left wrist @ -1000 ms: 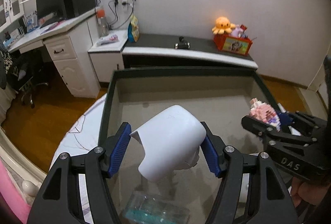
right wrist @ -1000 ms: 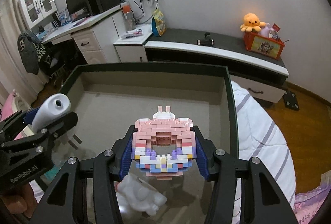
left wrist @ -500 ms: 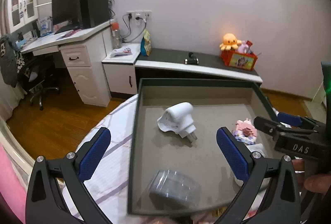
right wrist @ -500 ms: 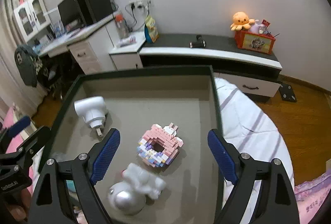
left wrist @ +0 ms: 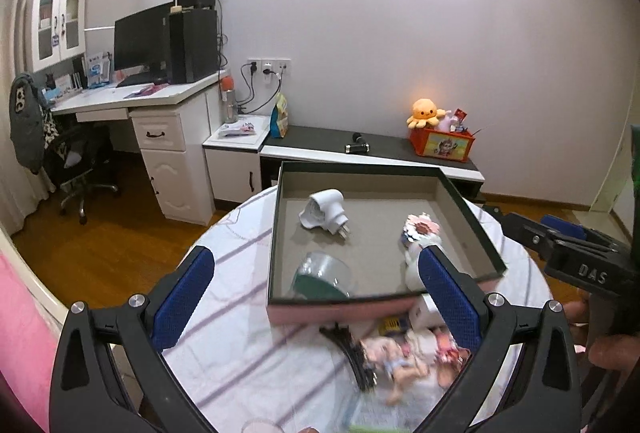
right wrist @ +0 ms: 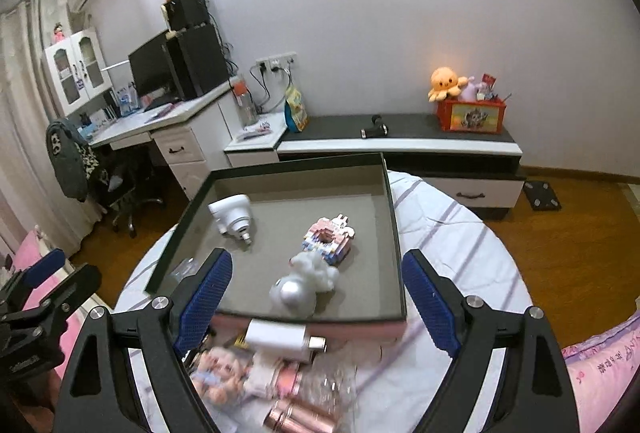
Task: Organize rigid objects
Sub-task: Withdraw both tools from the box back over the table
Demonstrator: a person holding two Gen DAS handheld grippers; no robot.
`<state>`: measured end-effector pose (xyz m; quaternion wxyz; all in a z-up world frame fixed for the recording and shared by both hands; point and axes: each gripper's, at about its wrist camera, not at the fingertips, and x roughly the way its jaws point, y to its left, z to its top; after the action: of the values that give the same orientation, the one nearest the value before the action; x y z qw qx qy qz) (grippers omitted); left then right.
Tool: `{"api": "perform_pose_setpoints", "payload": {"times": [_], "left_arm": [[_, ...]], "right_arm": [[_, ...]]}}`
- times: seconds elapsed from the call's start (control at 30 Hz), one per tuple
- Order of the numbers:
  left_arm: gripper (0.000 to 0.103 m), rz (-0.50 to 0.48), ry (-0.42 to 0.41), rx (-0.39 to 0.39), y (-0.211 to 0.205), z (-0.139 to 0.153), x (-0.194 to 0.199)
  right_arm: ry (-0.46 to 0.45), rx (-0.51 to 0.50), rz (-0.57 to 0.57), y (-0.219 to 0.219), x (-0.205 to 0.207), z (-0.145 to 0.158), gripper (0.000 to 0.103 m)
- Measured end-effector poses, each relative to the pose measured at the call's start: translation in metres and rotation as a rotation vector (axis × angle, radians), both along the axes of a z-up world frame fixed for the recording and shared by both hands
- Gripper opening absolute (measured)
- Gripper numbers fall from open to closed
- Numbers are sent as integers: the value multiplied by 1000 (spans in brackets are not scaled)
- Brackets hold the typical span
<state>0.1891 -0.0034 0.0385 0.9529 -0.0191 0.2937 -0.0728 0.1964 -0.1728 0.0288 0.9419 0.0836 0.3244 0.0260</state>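
A dark-rimmed tray (left wrist: 472, 221) (right wrist: 394, 217) stands on a round table. Inside lie a white plug adapter (left wrist: 325, 211) (right wrist: 231, 214), a pink brick model (left wrist: 420, 229) (right wrist: 330, 237), a white-and-silver figure (right wrist: 304, 283) (left wrist: 414, 265) and a clear container (left wrist: 324, 271). My left gripper (left wrist: 316, 299) is open and empty, back over the table's near part. My right gripper (right wrist: 316, 299) is open and empty, in front of the tray. Loose items lie before the tray: a white charger block (right wrist: 278, 339), a doll (right wrist: 220, 367) (left wrist: 394, 361), rose-gold tubes (right wrist: 298, 415).
The table has a white striped cloth (left wrist: 240, 333). Beyond stand a white desk (left wrist: 160, 105) with a monitor, an office chair (left wrist: 80, 161), and a low cabinet (right wrist: 400, 145) with an orange plush and toy box. Wooden floor surrounds the table.
Both grippers opened, leaving the plug adapter and the brick model in the tray, then drew back and up from the tray. The loose items before the tray came into view.
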Motion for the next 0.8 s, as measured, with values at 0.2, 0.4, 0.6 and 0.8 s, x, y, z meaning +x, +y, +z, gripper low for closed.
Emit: {"api": "perform_pose_setpoints", "payload": {"times": [0.2, 0.4, 0.6, 0.8], "left_arm": [[103, 23, -21, 2, 1, 4, -39], [103, 36, -30, 9, -2, 4, -78], [103, 44, -55, 5, -2, 11, -104], [103, 57, -69, 16, -3, 16, -116]], "right_arm": [[-50, -33, -6, 9, -49, 12, 88], [-103, -77, -15, 13, -88, 22, 88], [-119, -89, -13, 16, -112, 26, 88], [-145, -95, -12, 22, -129, 31, 88]]}}
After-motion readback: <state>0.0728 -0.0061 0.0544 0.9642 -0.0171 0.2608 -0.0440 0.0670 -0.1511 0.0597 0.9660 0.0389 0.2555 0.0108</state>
